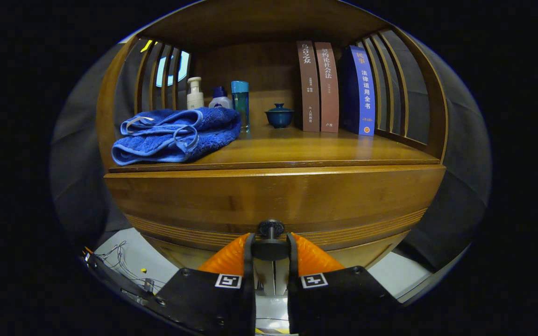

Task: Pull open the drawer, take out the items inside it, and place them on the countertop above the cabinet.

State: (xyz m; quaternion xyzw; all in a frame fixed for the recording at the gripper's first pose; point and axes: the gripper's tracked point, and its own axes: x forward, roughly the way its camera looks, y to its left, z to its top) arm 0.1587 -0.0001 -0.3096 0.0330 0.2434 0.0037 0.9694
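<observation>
Drawer (269, 200) front just ahead of hand-held gripper (271, 247), closed flush with cabinet; warm polished wood, grooved band along lower edge. Dark round knob (271, 229) clamped between both fingers. Opening step judged in hand; straight backward pull called for next. Bench (297, 149) above and beyond fingers; folded blue towel (175, 135), bottles, books seen there.

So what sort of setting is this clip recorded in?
Probably a mock home corner in a recording booth: a wooden cabinet with a slatted shelf nook holding a folded blue towel, toiletry bottles and upright books. The gripper is closed on the round dark drawer knob.
</observation>
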